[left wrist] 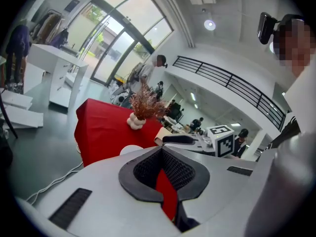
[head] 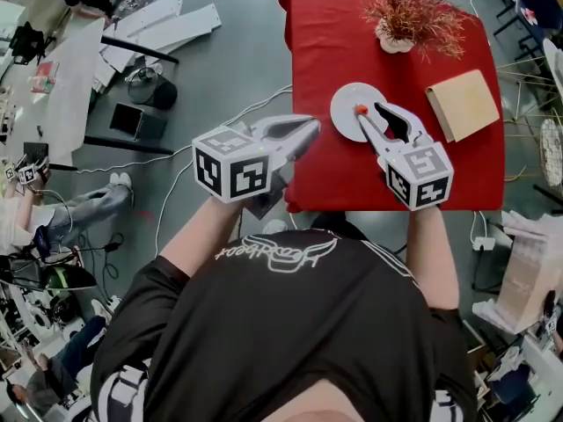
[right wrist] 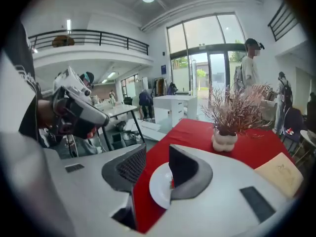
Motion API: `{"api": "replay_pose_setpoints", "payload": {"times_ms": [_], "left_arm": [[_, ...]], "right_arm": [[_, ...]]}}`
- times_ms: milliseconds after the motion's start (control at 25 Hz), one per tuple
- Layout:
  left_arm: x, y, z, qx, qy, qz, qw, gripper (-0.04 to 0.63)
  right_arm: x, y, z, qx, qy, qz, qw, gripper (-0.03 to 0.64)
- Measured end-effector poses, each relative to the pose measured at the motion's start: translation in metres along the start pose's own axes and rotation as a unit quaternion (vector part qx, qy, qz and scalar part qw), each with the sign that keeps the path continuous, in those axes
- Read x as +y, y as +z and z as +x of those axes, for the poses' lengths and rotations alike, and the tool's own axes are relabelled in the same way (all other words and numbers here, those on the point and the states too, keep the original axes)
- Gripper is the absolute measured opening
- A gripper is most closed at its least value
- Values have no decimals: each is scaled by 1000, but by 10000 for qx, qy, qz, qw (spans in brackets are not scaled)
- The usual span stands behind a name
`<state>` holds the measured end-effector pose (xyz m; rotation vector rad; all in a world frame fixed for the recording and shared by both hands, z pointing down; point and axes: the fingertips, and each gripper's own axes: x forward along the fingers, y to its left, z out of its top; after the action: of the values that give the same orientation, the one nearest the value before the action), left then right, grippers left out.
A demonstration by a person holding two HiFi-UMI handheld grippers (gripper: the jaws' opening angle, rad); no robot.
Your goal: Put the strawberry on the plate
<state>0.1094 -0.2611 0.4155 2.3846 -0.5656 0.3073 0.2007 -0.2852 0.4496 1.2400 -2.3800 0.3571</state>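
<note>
Your left gripper [head: 310, 127] hangs clenched on nothing at the red table's [head: 325, 51] edge. Your right gripper [head: 371, 112] is released, jaws apart over the white plate [head: 345, 119], where the strawberry [head: 360, 109] lies. A dried plant [head: 409, 11] stands beyond.

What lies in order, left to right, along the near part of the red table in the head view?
left tool → white plate → tan board. The strawberry, right tool and potted plant overlap the plate's span, so they are left out.
</note>
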Motion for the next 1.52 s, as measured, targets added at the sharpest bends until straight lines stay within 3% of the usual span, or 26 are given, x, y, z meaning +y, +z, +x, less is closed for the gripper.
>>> {"api": "replay_pose_setpoints", "payload": {"times_ms": [280, 440, 600, 800, 1000, 1520], "left_arm": [[-48, 6, -51, -60, -522, 546, 9971, 8], [-71, 8, -88, -125, -845, 753, 9935, 8], [-95, -2, -124, -98, -1238, 905, 9881, 8], [-115, -27, -158, -3, -1489, 1119, 9825, 8], [-122, -51, -173, 156, -1721, 1010, 9798, 8], [-131, -74, -192, 218, -1910, 1023, 9760, 8]], "right_arm": [[71, 58, -66, -1157, 150, 707, 9907, 90], [120, 75, -97, -1541, 120, 731, 9853, 47], [164, 77, -117, -1815, 194, 1066, 9774, 14], [213, 67, -130, -1775, 98, 1024, 9787, 8], [246, 64, -140, -1817, -15, 910, 9791, 8], [271, 41, -147, -1701, -250, 1179, 9780, 8]]}}
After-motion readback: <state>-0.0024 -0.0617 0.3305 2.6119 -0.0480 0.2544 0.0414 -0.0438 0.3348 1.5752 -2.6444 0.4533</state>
